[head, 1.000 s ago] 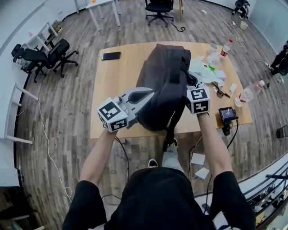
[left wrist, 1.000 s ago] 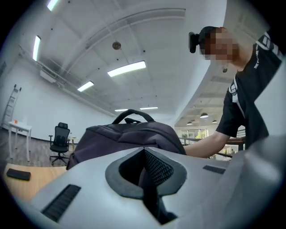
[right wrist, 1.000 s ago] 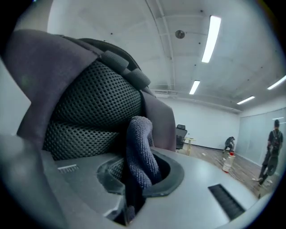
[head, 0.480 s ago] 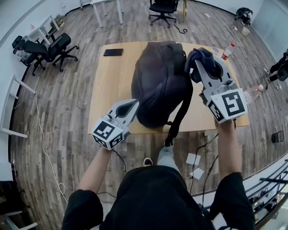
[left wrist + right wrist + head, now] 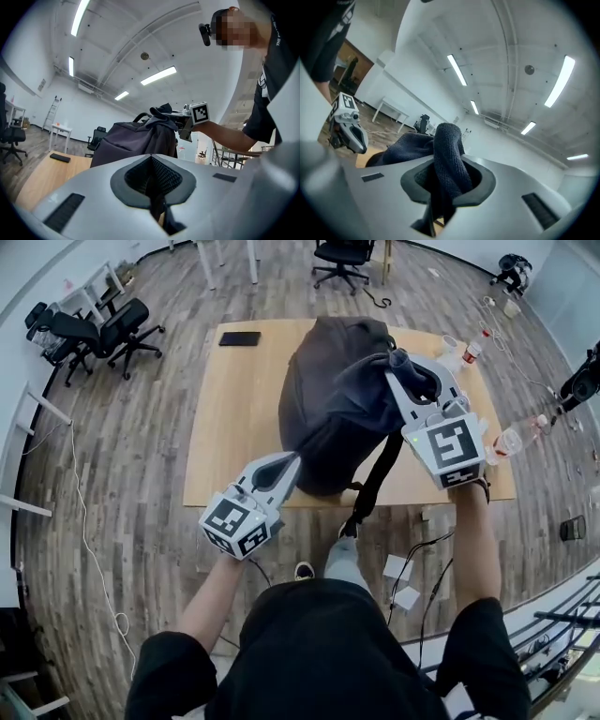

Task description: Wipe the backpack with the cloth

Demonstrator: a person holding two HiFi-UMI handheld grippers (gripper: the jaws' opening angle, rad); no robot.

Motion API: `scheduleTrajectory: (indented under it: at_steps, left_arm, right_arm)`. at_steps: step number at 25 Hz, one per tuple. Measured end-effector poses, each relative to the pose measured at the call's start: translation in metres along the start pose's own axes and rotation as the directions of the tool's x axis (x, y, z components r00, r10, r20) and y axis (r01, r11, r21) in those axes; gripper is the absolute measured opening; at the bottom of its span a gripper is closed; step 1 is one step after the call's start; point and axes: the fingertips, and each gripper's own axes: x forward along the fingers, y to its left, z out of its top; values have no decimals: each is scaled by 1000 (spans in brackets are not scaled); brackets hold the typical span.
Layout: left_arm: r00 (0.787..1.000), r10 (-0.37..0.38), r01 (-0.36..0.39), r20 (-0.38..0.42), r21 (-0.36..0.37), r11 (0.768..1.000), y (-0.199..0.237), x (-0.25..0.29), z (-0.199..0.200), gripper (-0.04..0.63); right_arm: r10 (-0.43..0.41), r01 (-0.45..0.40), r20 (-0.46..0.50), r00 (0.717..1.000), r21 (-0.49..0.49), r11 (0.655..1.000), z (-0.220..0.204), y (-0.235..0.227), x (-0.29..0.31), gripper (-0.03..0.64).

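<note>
Dark knit cloth [image 5: 448,161] sat pinched in the right claw [image 5: 405,373], draped against the upper right of the grey backpack [image 5: 323,423] on the wooden counter [image 5: 225,418], while the left claw [image 5: 285,467], pressed together and empty, hung near the backpack's lower front.

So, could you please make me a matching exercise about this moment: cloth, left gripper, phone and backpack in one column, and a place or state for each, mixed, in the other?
Things:
1. cloth
2. left gripper
3. phone
4. backpack

Places or states:
a. lies flat near the far left corner of the table
b. clamped in the right gripper
c. jaws together, holding nothing
d. stands in the middle of the table

Pairs: 1-b, 2-c, 3-a, 4-d
</note>
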Motion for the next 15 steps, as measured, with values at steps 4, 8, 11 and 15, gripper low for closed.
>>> scheduleTrajectory:
  at_steps: [4,8,11,15]
  left_arm:
    - [1000,-9,9,-11,-12,1000,-6,-5,-9,15]
    - [1000,-10,10,5,-39,999,-11,-10,-12,15]
    - [1000,9,-8,15,-57,998,-9,-18,-12,15]
    - [999,27,-25,23,-71,997,-3,-29,-12,17]
  right_arm:
    - [55,-54,10,998,-73,996,6,16,-2,74]
    - [8,-20,-44,999,-287,958,7,36,-5,54]
    - [-51,38,-30,998,-341,939,6,54,-13,50]
    - [-120,121,25,992,-328,937,-1,72,-26,49]
